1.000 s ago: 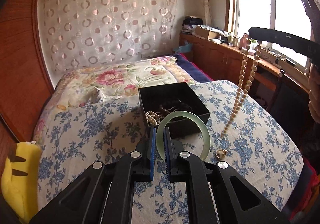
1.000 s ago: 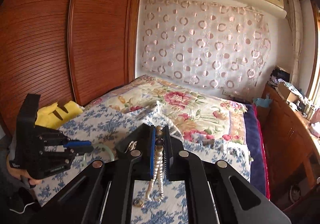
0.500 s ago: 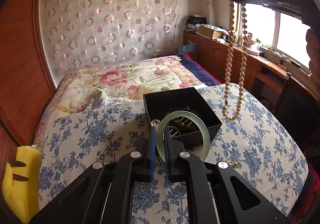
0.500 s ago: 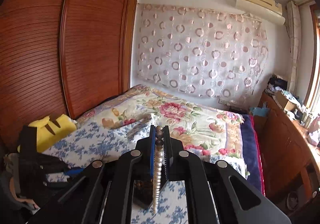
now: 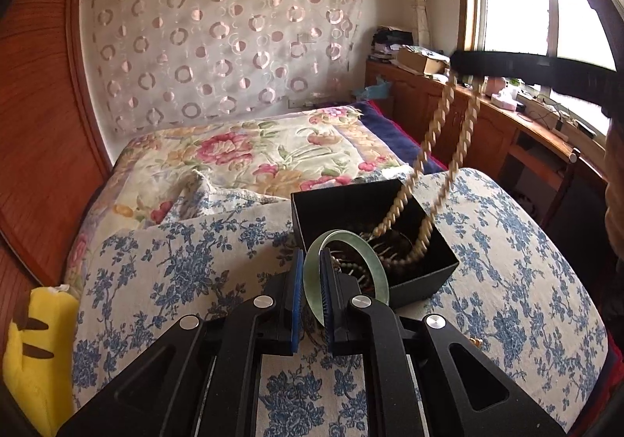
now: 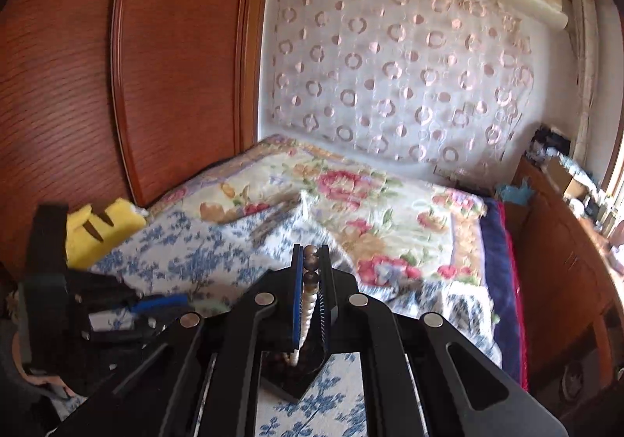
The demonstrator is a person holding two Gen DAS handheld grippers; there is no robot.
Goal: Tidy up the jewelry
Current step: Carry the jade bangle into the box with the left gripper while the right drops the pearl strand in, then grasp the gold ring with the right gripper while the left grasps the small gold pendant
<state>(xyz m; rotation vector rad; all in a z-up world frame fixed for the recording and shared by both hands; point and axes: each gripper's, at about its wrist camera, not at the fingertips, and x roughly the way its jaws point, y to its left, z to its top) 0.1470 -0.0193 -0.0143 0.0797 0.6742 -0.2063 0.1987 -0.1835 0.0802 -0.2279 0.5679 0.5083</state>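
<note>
My left gripper [image 5: 311,261] is shut on a pale green bangle [image 5: 380,273], held upright just in front of the black jewelry box [image 5: 425,283] on the blue floral bedspread. The box holds dark beads and pearls. My right gripper [image 6: 311,257] is shut on a cream bead necklace [image 6: 306,314]. In the left wrist view that bead necklace [image 5: 429,137] hangs in a blurred loop from the right gripper [image 5: 458,64] at upper right, and its lower end reaches into the box. The left gripper [image 6: 171,300] shows blurred at the right wrist view's lower left.
A small gold piece [image 5: 476,342] lies on the bedspread right of my left gripper. A yellow plush toy [image 5: 35,351] sits at the bed's left edge. A wooden wardrobe [image 6: 117,86] bounds the left, and a cluttered wooden counter [image 5: 429,86] runs under the window.
The right gripper has carried the hanging necklace over the box, and its lower loop now dips inside. The left gripper with the bangle has moved closer to the box.
</note>
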